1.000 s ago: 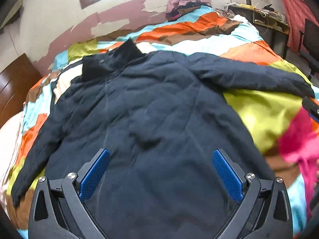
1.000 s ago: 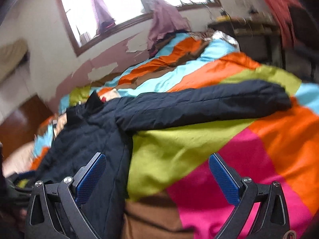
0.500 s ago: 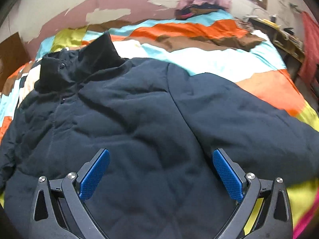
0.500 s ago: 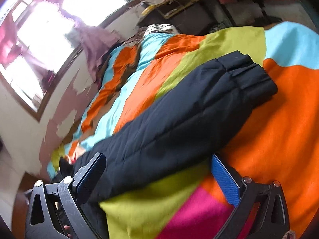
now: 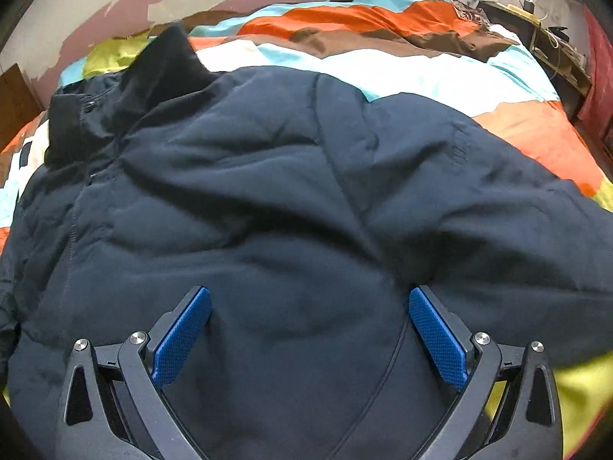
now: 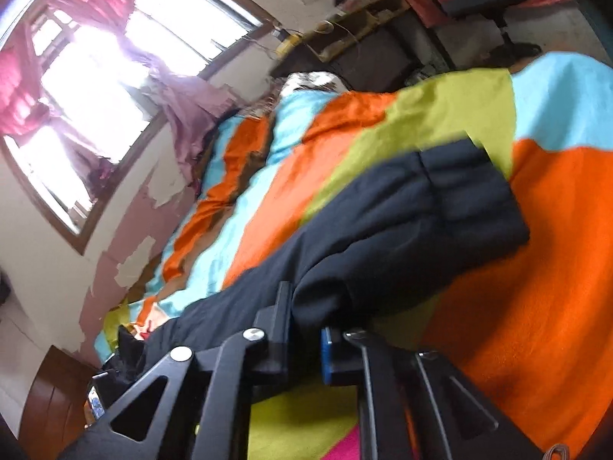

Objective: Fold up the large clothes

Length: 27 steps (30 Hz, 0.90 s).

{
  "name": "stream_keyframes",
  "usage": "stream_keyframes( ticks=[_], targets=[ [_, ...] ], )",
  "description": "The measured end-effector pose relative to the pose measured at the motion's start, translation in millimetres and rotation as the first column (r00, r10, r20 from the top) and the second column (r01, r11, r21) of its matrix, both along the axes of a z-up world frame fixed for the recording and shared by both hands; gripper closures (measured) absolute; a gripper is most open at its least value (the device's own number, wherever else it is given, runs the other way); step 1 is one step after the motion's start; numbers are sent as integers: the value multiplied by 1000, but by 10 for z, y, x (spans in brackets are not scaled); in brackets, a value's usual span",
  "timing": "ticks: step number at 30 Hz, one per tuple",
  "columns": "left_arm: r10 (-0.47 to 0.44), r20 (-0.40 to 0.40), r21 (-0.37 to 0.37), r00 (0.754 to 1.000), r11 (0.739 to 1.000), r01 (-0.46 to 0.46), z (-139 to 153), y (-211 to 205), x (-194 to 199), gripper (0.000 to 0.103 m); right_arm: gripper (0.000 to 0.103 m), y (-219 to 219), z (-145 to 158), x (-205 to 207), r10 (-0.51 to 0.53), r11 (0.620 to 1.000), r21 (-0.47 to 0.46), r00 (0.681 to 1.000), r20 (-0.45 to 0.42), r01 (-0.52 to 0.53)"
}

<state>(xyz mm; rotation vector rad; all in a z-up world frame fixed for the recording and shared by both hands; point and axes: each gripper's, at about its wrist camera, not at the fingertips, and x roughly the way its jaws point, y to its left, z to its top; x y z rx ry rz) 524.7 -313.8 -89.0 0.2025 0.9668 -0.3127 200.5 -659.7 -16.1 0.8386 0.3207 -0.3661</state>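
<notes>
**1 dark jacket, 2 grippers, sleeve pinched**

The jacket [image 5: 268, 211] lies spread on the bed [image 5: 421, 76], its hem cut off by the frame edge. The left gripper [image 5: 308, 329] hangs over the jacket's lower body, jaws wide, gripping nothing. The right gripper [image 6: 302, 341] has just clamped onto the sleeve [image 6: 421, 222]; the pads are mostly hidden by cloth.

jacket [image 5: 268, 211] hem cut off at bottom edge, sleeve [image 6: 421, 211] fabric hiding right tool [image 6: 306, 329] pads
</notes>
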Motion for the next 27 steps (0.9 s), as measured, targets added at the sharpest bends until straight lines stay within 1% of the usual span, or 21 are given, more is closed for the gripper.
stream_keyframes(
  ticks=[2,4,6,7,8,9,11,12,13,15,16,17,18,19,20,21,23,24,25,27],
  targets=[
    [-21,-3,-18,1000,1000,21,145,164,-137,2,95,102,192,-13,17,997,-80,1000,8,-16],
    [-44,2,-23,999,999,44,311,397,-360,2,96,234,415,39,34,986,-165,999,4,-33],
    [-58,-2,-28,998,998,58,426,646,-514,2,96,419,699,148,60,965,-256,998,-3,-58],
    [-59,0,-33,998,998,59,489,800,-598,2,96,544,862,214,79,949,-307,997,-3,-76],
    [-58,1,-35,998,998,58,529,928,-661,2,96,703,1037,295,101,925,-367,995,-3,-95],
    [-51,6,-42,999,998,51,584,1147,-753,2,96,860,1186,359,125,901,-419,992,0,-114],
    [-29,9,-56,1000,998,29,640,1402,-824,2,96,1329,1505,533,201,830,-532,980,2,-169],
    [-8,1,-79,1000,997,8,663,1646,-892,2,96,1555,1601,602,234,796,-574,972,-1,-192],
    [2,-12,-107,1000,994,-3,671,1762,-907,2,96,1830,1703,697,278,752,-620,961,-11,-225],
    [25,-52,-195,998,980,-35,671,2114,-975,2,96,2365,1828,920,368,667,-680,928,-57,-306],
    [44,-76,-240,996,969,-61,674,2323,-1000,2,96,2651,1848,1037,409,621,-703,908,-86,-346],
    [61,-93,-269,994,959,-84,674,2506,-1047,2,96,2915,1841,1156,445,577,-722,888,-114,-382],
    [81,-103,-294,991,950,-108,674,2690,-1093,2,96,3147,1806,1241,473,535,-738,870,-141,-410],
    [103,-107,-317,989,939,-132,688,2894,-1146,2,96,3450,1743,1355,501,483,-754,847,-180,-446],
    [118,-106,-333,987,931,-147,698,3048,-1181,2,96,3677,1674,1449,520,444,-760,827,-214,-475],
    [133,-102,-352,986,922,-160,707,3206,-1235,2,96,3849,1613,1530,535,415,-760,810,-242,-501],
    [169,-97,-386,981,902,-194,736,3518,-1292,2,96,4285,1393,1685,561,349,-750,767,-313,-561],
    [191,-104,-408,976,887,-217,730,3660,-1312,2,95,4456,1286,1759,565,325,-743,750,-343,-585],
    [205,-116,-440,972,867,-235,715,3802,-1333,2,94,4638,1154,1833,570,303,-731,731,-376,-612],
    [227,-132,-485,965,834,-263,669,4001,-1354,2,93,4961,876,1974,590,261,-689,676,-441,-677]
  ],
)
